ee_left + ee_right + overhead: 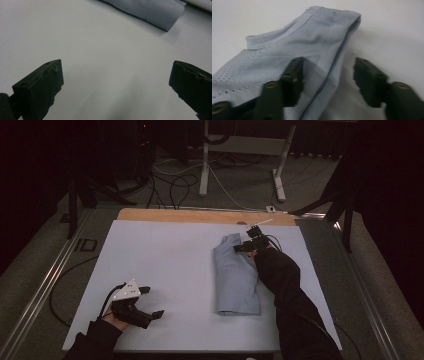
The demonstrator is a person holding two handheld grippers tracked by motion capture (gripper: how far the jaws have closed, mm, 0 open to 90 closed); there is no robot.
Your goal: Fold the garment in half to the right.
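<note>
Folded pale-blue garment right of centre on the white table sheet, long axis running near to far. Right gripper down at the far end, jaws half-open astride the ribbed edge, not yet pinching, probably lined up for another fold. Left gripper near-left, jaws wide and empty, well apart from the cloth, seemingly parked.

Folded light-blue garment, knit with ribbed hems and perforated mesh patches. Lies flat as a long narrow bundle running 12-to-6 on the bench, right of centre. Ribbed end at 12 o'clock is rumpled and slightly lifted; the 6 o'clock end is squared off.
</note>
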